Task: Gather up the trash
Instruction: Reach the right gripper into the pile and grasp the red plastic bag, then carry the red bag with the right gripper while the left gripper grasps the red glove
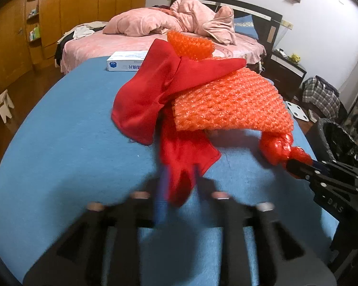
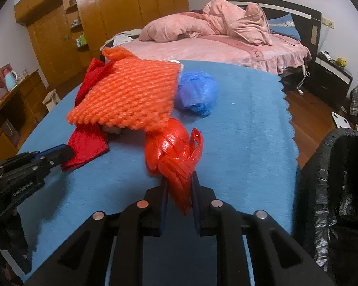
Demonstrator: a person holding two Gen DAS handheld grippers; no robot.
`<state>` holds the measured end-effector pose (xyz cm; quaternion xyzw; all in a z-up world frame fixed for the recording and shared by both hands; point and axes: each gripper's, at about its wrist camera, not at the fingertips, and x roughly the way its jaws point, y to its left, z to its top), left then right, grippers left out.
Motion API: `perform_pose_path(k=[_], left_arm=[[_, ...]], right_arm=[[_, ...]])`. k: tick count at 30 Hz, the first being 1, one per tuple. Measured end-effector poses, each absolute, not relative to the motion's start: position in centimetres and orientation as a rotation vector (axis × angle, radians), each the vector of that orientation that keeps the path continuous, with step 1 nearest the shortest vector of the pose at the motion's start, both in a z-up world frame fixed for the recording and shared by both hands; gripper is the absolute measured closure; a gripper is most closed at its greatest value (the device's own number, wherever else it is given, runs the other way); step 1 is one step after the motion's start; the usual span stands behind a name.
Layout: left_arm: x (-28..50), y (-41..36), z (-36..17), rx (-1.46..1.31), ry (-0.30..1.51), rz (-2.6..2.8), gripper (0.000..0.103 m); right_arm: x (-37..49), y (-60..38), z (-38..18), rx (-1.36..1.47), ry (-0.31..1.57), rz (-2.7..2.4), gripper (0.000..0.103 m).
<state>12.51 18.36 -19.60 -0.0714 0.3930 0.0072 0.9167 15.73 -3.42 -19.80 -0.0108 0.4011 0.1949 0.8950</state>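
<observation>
The right wrist view shows a crumpled blue plastic bag [image 2: 196, 93] lying on the table just behind the orange mesh; the left wrist view hides that bag behind the pile and shows instead a white and blue box [image 1: 126, 61] at the far edge of the table. The right gripper [image 2: 179, 186] has its jaws narrow, pinching the tail of a knotted red plastic bag [image 2: 173, 152], whose bulk rests on the cloth just ahead of the fingers. The left gripper [image 1: 179, 186] is blurred in its own view, with a corner of the red cloth [image 1: 152, 90] between its part-open fingers; whether the pads press on it I cannot tell. From the right wrist view that gripper's tips sit at the near corner of the same cloth. The orange foam mesh [image 2: 128, 95], a ridged netted sheet, lies partly on top of the red cloth and touches the knotted bag at its near corner. The red bag is glossy and wrinkled, twisted into a tight bundle with loose handles sticking up. Everything rests on a table under a blue cloth [image 2: 238, 124] with a scalloped edge. A bin lined with a black bag [image 2: 341, 178] stands beside the table on the right. Behind is a bed [image 2: 222, 47] with pink bedding and a rumpled pink quilt, a wooden wardrobe [image 2: 121, 7] along the wall, a dark nightstand and a wood floor.
</observation>
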Motion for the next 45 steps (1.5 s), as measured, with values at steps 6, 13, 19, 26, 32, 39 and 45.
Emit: perform_pose_path(k=[6, 13, 19, 26, 32, 39, 45], left_arm=[[13.7, 18.5, -20.3, -0.171, 0.826, 0.018, 0.053], [14.2, 17.9, -20.2, -0.169, 0.828, -0.024, 0.100], [12.3, 17.6, -17.4, -0.178, 0.750, -0.019, 0.100], [10.9, 16.7, -12.3, -0.191, 0.633, -0.056, 0.100], [10.4, 13.5, -7.7, -0.174, 0.538, -0.145, 0.100], [9.2, 9.8, -4.5, -0.180, 0.454, -0.243, 0.100], [8.5, 7.0, -2.3, -0.184, 0.411, -0.335, 0.100]], right_arm=[[16.0, -4.5, -20.2, -0.010, 0.843, 0.380, 0.085], [16.0, -4.7, -20.0, -0.016, 0.833, 0.383, 0.085], [15.6, -5.0, -18.8, -0.003, 0.801, 0.382, 0.085], [15.3, -6.0, -15.6, 0.017, 0.735, 0.391, 0.085], [14.5, -7.9, -12.6, 0.045, 0.670, 0.380, 0.085], [13.4, -11.6, -10.4, 0.083, 0.629, 0.326, 0.085], [12.1, -15.1, -9.1, 0.103, 0.600, 0.268, 0.085]])
